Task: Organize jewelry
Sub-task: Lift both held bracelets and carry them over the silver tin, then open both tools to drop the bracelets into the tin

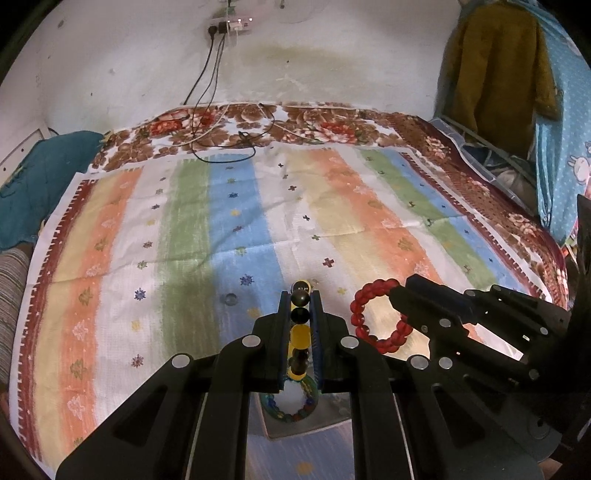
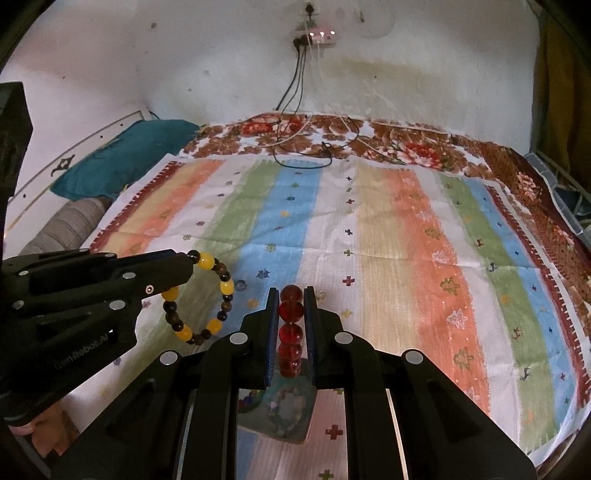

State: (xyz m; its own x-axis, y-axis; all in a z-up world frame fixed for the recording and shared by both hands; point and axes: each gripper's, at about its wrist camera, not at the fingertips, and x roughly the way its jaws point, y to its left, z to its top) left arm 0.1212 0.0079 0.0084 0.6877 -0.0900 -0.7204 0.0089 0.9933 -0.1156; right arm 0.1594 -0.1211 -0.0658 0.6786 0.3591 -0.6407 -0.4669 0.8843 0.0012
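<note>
My left gripper is shut on a yellow-and-dark beaded bracelet, held above the striped cloth; the bracelet also shows as a full ring in the right wrist view, with the left gripper at its left. My right gripper is shut on a red beaded bracelet; that bracelet hangs as a ring in the left wrist view from the right gripper. A multicoloured beaded bracelet lies below, on a small tray, also seen blurred in the right wrist view.
A striped cloth covers a floral blanket on a bed. A small clear bead lies on the cloth. Cables trail from a wall socket. A teal pillow lies at the left; hanging clothes at the right.
</note>
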